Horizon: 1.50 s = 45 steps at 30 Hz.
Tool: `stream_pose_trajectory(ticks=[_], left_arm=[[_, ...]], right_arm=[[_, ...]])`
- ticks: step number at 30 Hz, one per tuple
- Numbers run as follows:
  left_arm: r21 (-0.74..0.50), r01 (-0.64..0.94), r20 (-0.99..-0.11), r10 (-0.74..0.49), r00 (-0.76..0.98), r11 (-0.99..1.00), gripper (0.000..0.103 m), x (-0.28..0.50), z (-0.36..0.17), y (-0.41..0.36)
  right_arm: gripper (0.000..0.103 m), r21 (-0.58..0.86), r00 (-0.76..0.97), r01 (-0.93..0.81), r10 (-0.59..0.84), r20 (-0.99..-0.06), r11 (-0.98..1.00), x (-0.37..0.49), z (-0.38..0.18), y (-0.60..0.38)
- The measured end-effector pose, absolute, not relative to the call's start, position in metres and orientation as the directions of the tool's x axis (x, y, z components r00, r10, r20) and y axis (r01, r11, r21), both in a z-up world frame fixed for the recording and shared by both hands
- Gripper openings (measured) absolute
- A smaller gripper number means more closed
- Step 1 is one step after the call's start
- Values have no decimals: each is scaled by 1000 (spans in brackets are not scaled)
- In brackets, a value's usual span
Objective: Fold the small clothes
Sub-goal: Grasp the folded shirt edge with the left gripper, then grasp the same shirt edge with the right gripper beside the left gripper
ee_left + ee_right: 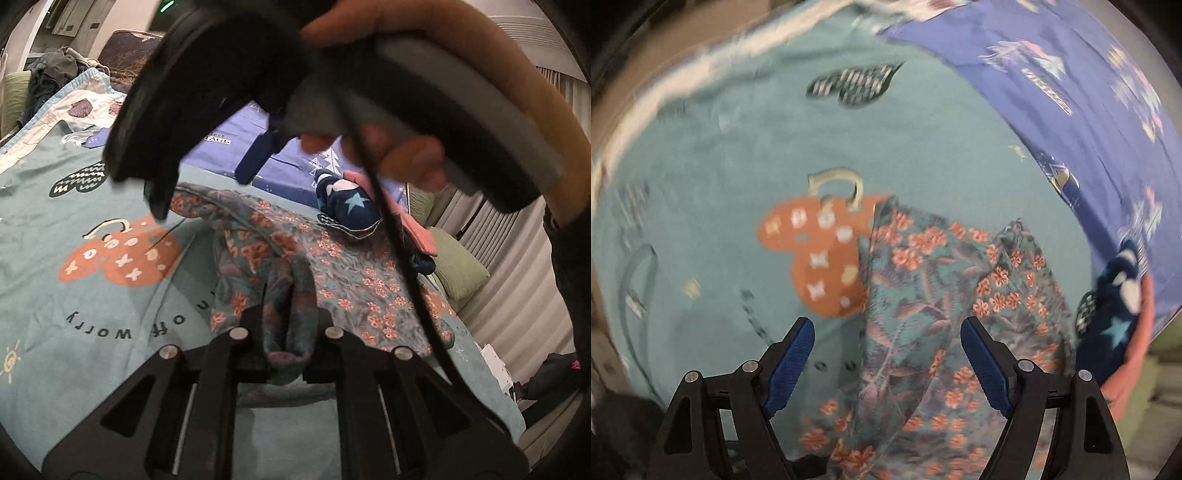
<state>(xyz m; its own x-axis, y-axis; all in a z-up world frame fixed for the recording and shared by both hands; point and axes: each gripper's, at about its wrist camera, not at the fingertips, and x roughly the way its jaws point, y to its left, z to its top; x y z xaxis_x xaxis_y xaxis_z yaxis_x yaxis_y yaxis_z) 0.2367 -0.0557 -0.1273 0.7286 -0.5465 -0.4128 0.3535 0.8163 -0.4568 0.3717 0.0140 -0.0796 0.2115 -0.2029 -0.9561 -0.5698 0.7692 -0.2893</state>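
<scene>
Two grippers over one floral garment [354, 280] on the teal bedspread [74, 295]. Left gripper [290, 332]: jaws nearly closed, pinching a bunched fold of the garment right at its tips; cloth spreads away ahead and to the right. Right gripper [888, 363]: jaws wide, nothing gripped, blue pads [792, 365] hanging above the cloth, which runs lengthwise from under the jaws outward. Beyond it, right: navy star-print garment [1119, 306].
</scene>
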Motion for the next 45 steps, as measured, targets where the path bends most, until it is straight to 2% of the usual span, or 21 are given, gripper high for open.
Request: stream_pose_trajectory(ticks=[3, 4, 5, 6, 7, 15, 22, 25, 37, 45], left_arm=[[-464, 348, -415, -546, 728, 815, 11, 236, -127, -57], [-468, 345, -415, -547, 727, 814, 11, 236, -127, -58], [-470, 339, -417, -544, 728, 815, 11, 236, -127, -57], [-469, 335, -419, -539, 730, 818, 11, 236, -127, -57], [-469, 331, -421, -537, 731, 819, 11, 235, -127, -57], [-446, 312, -402, -499, 767, 839, 11, 223, -113, -62], [-378, 338, -350, -471, 810, 862, 11, 207, -88, -63], [-398, 328, -326, -467, 822, 856, 11, 202, -78, -51], [-421, 284, -263, -416, 871, 861, 12, 194, -44, 12], [-406, 234, -252, -355, 901, 883, 12, 195, -30, 42]], right_arm=[[80, -365, 212, -587, -298, -931, 723, 376, -101, 16], [70, -376, 220, -588, -305, -927, 717, 378, -104, 16], [48, -390, 234, -589, -312, -921, 708, 380, -106, 16], [33, -419, 257, -586, -331, -908, 694, 382, -108, 15], [10, -441, 268, -573, -350, -898, 691, 384, -109, 11], [8, -339, 338, -501, -180, -924, 796, 378, -61, -14], [8, -179, 341, -431, -24, -940, 885, 371, -15, -32], [8, -105, 349, -405, 47, -936, 908, 364, 5, -34], [8, 34, 375, -354, 175, -910, 935, 353, 51, -7], [8, 120, 361, -404, 279, -890, 907, 355, 64, 25]])
